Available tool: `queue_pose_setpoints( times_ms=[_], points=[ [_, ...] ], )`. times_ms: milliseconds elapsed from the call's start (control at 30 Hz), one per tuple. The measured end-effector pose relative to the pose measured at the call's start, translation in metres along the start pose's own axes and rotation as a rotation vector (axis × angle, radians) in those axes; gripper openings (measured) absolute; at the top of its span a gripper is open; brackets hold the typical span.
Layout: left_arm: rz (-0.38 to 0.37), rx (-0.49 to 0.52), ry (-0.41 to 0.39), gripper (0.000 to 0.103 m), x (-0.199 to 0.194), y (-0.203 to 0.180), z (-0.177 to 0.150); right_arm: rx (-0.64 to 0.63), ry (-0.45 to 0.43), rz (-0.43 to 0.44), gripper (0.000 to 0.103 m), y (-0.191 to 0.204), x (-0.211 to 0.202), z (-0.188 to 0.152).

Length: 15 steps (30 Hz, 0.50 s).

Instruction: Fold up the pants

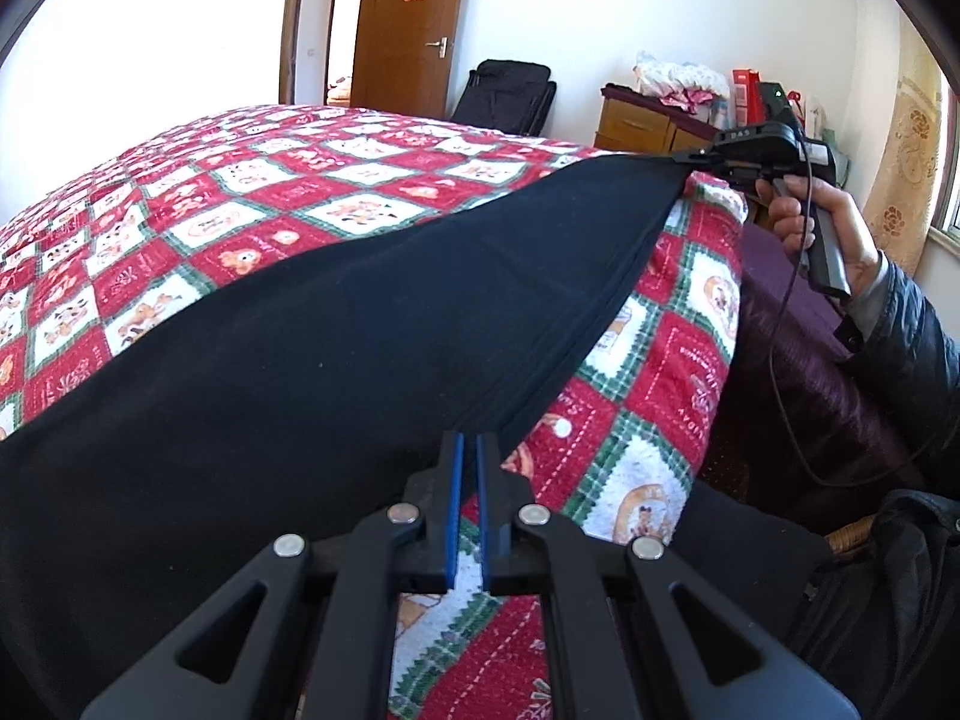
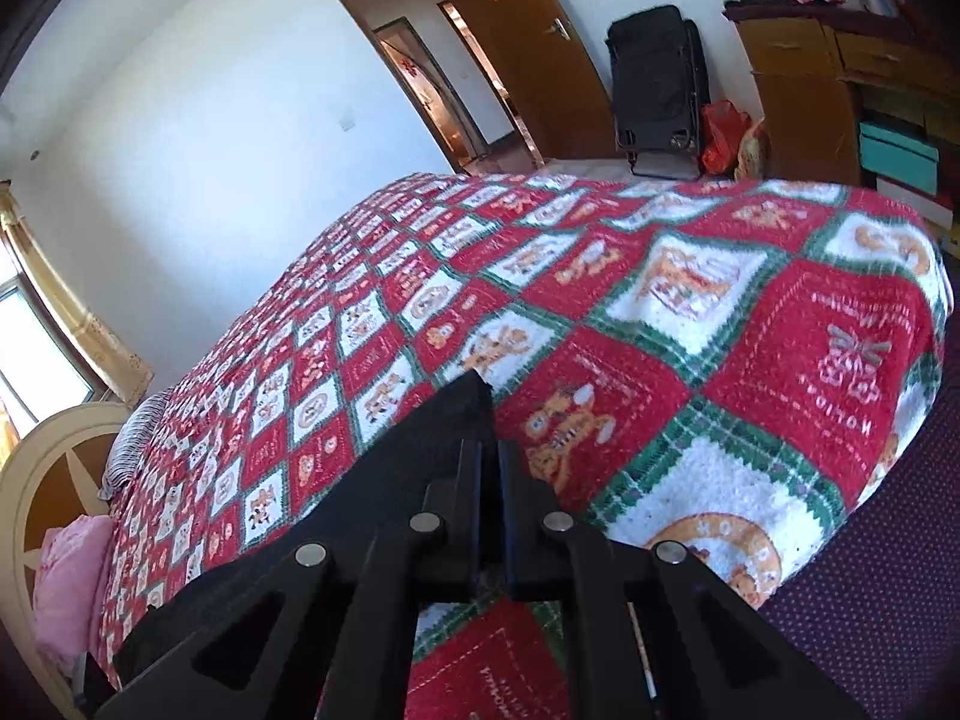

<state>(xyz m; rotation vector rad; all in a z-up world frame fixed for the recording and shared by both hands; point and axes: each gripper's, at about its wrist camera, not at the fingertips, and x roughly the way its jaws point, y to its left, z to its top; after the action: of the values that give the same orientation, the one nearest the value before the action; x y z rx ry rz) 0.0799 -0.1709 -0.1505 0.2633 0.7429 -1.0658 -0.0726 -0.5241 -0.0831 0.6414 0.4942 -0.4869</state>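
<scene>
Black pants point(image 1: 336, 330) lie stretched across a red, white and green checked bedspread point(image 1: 240, 192). My left gripper point(image 1: 471, 441) is shut on the pants' near edge, its blue pads pinching the dark hem. My right gripper point(image 1: 690, 157) shows at the far right of the left wrist view, shut on the far corner of the pants and holding it taut above the bed edge. In the right wrist view my right gripper point(image 2: 492, 450) is shut on a corner of the black pants point(image 2: 420, 456), which hang to the left over the bedspread point(image 2: 660, 312).
A wooden door point(image 1: 408, 30), a black suitcase point(image 1: 510, 93) and a wooden dresser point(image 1: 648, 120) stand beyond the bed. The bed's right edge drops to a purple sheet point(image 1: 810, 360). A pink pillow point(image 2: 72, 582) and a headboard point(image 2: 48, 468) are at the bed's far end.
</scene>
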Motion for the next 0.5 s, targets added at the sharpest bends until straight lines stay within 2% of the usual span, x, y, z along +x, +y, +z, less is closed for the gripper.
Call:
queue_pose_setpoints(
  times_ms=[167, 300, 500],
  points=[
    [0.011, -0.029, 0.025, 0.004, 0.006, 0.009, -0.009, -0.002, 0.011, -0.024, 0.005, -0.003, 0.005, -0.002],
    [0.004, -0.023, 0.030, 0.004, 0.005, 0.008, -0.012, 0.026, 0.014, -0.004, 0.005, -0.009, 0.000, 0.000],
    [0.022, -0.012, 0.022, 0.005, 0.003, 0.004, -0.011, -0.012, 0.035, -0.061, 0.006, -0.008, 0.011, -0.005]
  ],
)
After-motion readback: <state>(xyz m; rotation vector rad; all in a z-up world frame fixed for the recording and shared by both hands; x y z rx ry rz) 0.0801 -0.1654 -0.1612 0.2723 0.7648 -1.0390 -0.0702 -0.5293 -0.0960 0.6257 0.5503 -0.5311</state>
